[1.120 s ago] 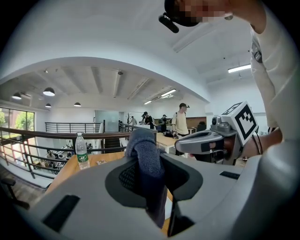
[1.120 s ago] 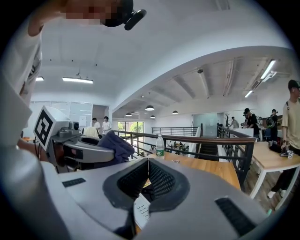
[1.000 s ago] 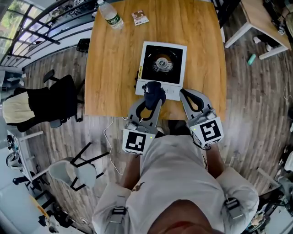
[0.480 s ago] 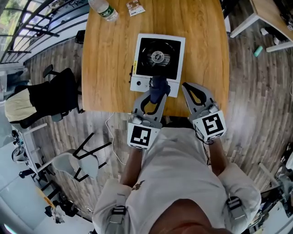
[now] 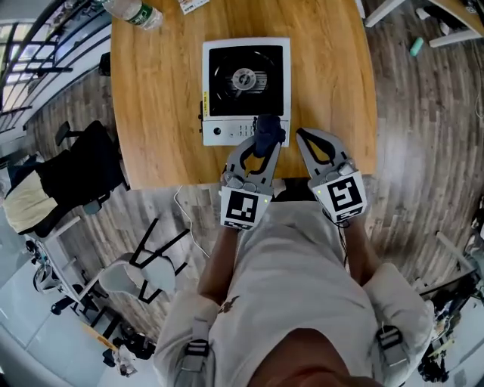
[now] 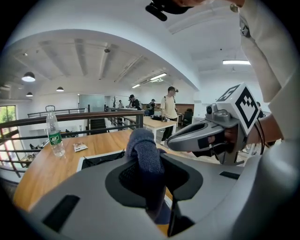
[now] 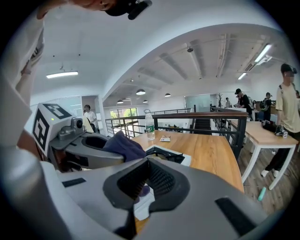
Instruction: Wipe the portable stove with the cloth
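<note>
A white portable stove [image 5: 246, 87] with a black burner top sits on the wooden table [image 5: 159, 113]. My left gripper [image 5: 265, 145] is shut on a dark blue cloth [image 5: 268, 131], which rests at the stove's front right corner. In the left gripper view the cloth [image 6: 143, 154] bulges up between the jaws, with the stove [image 6: 101, 158] behind it. My right gripper [image 5: 302, 137] is just right of the cloth, at the table's near edge, shut and empty. The right gripper view shows the cloth [image 7: 123, 146] and the stove [image 7: 168, 154] to its left.
A water bottle [image 5: 136, 11] and a small packet [image 5: 193, 4] lie at the table's far left. A black chair [image 5: 76, 170] and a grey stool [image 5: 140, 276] stand on the floor to the left. Other desks and people show in the background.
The left gripper has carried the cloth to the right along the stove's front edge, to its right corner. The right gripper has stayed beside it.
</note>
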Demonstrator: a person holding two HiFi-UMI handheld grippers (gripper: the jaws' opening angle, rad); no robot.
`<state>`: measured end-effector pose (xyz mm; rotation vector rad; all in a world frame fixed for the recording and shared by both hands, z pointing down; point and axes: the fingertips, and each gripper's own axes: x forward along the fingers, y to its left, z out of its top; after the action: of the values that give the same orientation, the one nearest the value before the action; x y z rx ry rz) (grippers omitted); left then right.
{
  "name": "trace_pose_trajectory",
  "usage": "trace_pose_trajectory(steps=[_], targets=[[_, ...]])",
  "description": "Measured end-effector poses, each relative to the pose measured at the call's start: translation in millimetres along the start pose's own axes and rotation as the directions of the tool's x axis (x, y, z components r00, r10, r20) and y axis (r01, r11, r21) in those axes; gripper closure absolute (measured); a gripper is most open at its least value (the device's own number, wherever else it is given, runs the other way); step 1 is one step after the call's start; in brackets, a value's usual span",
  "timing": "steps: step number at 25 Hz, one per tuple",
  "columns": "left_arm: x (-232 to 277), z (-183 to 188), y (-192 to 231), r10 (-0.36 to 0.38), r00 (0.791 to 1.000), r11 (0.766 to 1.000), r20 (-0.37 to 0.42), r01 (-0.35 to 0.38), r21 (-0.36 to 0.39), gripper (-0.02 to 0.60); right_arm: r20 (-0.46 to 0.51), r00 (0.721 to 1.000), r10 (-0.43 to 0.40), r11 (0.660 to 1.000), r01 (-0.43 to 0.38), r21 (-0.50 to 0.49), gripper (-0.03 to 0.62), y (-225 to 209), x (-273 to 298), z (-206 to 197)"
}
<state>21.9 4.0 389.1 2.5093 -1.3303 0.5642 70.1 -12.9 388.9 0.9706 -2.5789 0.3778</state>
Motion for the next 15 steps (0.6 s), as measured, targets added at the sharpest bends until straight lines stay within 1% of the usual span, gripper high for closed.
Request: trace_pose_trajectory(steps=[3, 6, 9, 15], targets=[[12, -20, 3, -0.037, 0.999, 0.999, -0.038, 0.037, 0.003, 0.483, -0.048, 0.999, -0.02, 1.0, 0.019, -0.014, 0.574, 3, 7, -19], [23, -39, 4, -0.068, 0.995, 0.998, -0.077, 0.069, 0.002, 0.483, -0.085, 0.996, -0.032, 0.999, 0.032, -0.007, 0.574, 9, 11, -33], [31, -55, 4, -0.089, 0.99, 0.996, -0.109, 0.089, -0.001, 0.483, -0.104, 0.994, -0.04, 0.999, 0.041, 0.005, 0.574, 13, 12, -42], [48, -73, -2, -0.121, 0.982, 0.993, -0.146, 0.121, -0.008, 0.483, -0.124, 0.991, -0.058, 0.998, 0.061, 0.019, 0.574, 14, 14, -55]])
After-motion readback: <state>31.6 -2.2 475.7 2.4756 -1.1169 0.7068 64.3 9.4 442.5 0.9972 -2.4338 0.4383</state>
